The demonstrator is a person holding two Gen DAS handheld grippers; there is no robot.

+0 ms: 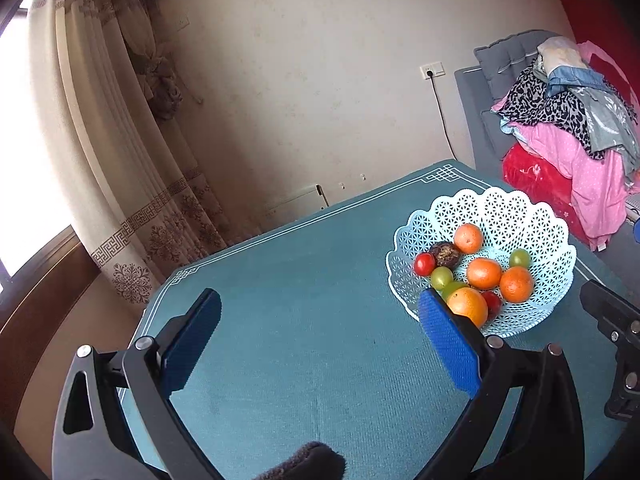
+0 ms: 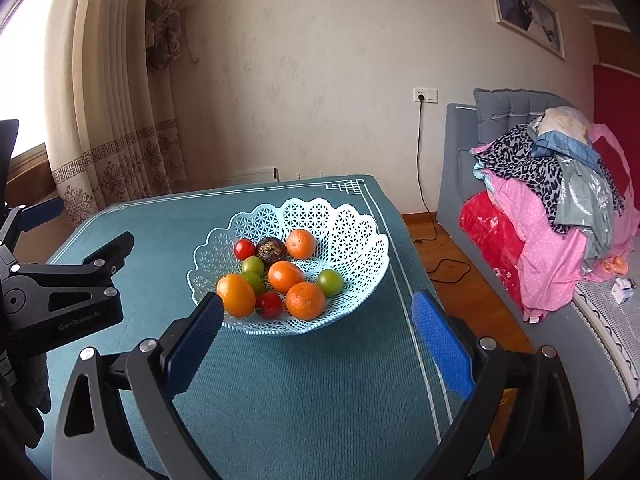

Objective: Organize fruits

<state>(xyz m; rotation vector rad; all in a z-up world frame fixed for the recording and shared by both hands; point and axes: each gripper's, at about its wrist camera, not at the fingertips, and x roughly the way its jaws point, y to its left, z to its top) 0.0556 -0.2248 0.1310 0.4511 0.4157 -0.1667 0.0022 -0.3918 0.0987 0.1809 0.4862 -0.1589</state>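
- Left claw [image 1: 316, 326] hangs over the bare teal cloth [image 1: 304, 280], its blue pads spread wide with nothing between them.
- The basket [image 1: 520, 216] stands ahead and to the right of that claw; in the left wrist view the right pad [image 1: 448, 344] overlaps the basket's near rim.
- Every fruit in sight lies in the basket: four oranges, among them one [image 2: 236, 295] at the near left, three green fruits [image 2: 330, 282], two red ones [image 2: 244, 249] and a dark round fruit [image 2: 271, 250].
- Right claw [image 2: 318, 332] is spread wide too and empty, with the basket just ahead, slightly left of its middle.
- Farther right, beyond the table edge, piled clothes [image 2: 560, 216] lie on a grey sofa [image 2: 508, 112].
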